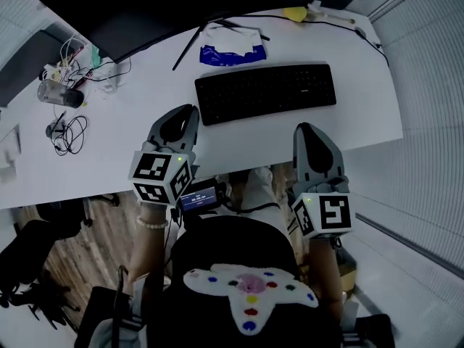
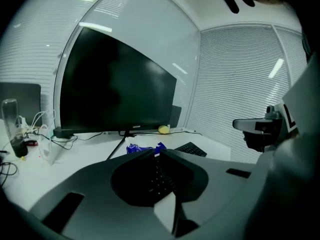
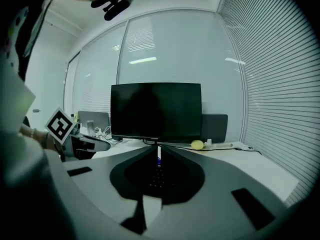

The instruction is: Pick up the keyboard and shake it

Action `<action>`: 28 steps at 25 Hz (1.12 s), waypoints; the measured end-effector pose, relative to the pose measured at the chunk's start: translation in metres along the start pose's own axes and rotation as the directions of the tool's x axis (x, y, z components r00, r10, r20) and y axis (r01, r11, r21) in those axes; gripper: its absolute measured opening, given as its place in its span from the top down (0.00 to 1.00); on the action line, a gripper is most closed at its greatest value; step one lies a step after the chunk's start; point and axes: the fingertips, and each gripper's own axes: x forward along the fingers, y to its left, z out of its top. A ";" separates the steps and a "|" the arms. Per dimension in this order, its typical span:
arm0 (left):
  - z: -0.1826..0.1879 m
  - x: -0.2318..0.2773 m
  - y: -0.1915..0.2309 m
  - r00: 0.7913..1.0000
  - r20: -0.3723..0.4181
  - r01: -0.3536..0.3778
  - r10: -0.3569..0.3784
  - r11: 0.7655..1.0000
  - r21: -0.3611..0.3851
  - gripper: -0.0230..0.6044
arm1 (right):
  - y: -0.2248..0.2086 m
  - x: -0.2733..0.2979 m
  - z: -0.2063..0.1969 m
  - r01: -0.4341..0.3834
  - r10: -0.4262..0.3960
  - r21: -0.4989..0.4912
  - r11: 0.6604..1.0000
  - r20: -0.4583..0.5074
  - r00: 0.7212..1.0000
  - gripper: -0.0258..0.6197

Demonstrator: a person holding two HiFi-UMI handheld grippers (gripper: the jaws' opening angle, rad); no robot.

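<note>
A black keyboard (image 1: pixel 265 92) lies flat on the white desk (image 1: pixel 130 143), in front of the monitor. Both grippers hover at the desk's near edge, short of the keyboard. My left gripper (image 1: pixel 176 124) is near the keyboard's left end, shut and empty. My right gripper (image 1: pixel 307 131) is below the keyboard's right end, also shut with nothing held. In the left gripper view the jaws meet at their tips (image 2: pixel 156 152) and the keyboard (image 2: pixel 191 149) shows beyond them. In the right gripper view the tips (image 3: pixel 156 151) meet too, with keys (image 3: pixel 156 176) seen through the jaw opening.
A dark monitor (image 1: pixel 181 6) stands at the back of the desk. A blue and white packet (image 1: pixel 230 49) lies behind the keyboard, a yellow object (image 1: pixel 295 13) farther back. Cables, a clear bottle (image 1: pixel 56 93) and small items crowd the left side. Window blinds run along the right.
</note>
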 end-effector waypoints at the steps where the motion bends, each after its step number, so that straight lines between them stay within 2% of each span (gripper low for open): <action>1: -0.005 0.005 0.002 1.000 -0.014 -0.005 0.004 1.000 -0.027 0.90 | -0.003 0.003 0.000 -0.010 0.010 -0.002 1.000 0.000 1.000 0.89; 3: -0.017 0.014 0.007 0.999 -0.045 -0.026 0.022 0.997 -0.073 0.80 | -0.007 0.008 -0.004 -0.033 0.033 -0.002 0.999 -0.003 0.999 0.89; 5: -0.030 0.023 0.012 0.996 -0.077 -0.060 0.053 0.993 -0.098 0.74 | -0.011 0.013 -0.006 -0.053 0.053 0.005 0.999 -0.012 0.999 0.89; 10: -0.056 0.048 0.020 0.983 -0.156 -0.119 0.094 0.981 -0.156 0.65 | -0.022 0.024 -0.015 -0.093 0.092 -0.007 0.996 -0.030 0.995 0.89; 16: -0.084 0.077 0.035 0.960 -0.250 -0.191 0.129 0.952 -0.241 0.60 | -0.036 0.038 -0.024 -0.110 0.111 0.007 0.994 -0.064 0.992 0.89; 19: -0.093 0.088 0.039 0.952 -0.272 -0.220 0.143 0.935 -0.278 0.57 | -0.043 0.043 -0.031 -0.126 0.126 0.007 0.992 -0.082 0.989 0.89; 28: -0.112 0.113 0.048 0.929 -0.328 -0.282 0.172 0.902 -0.326 0.56 | -0.062 0.058 -0.040 -0.142 0.143 0.018 0.990 -0.127 0.982 0.89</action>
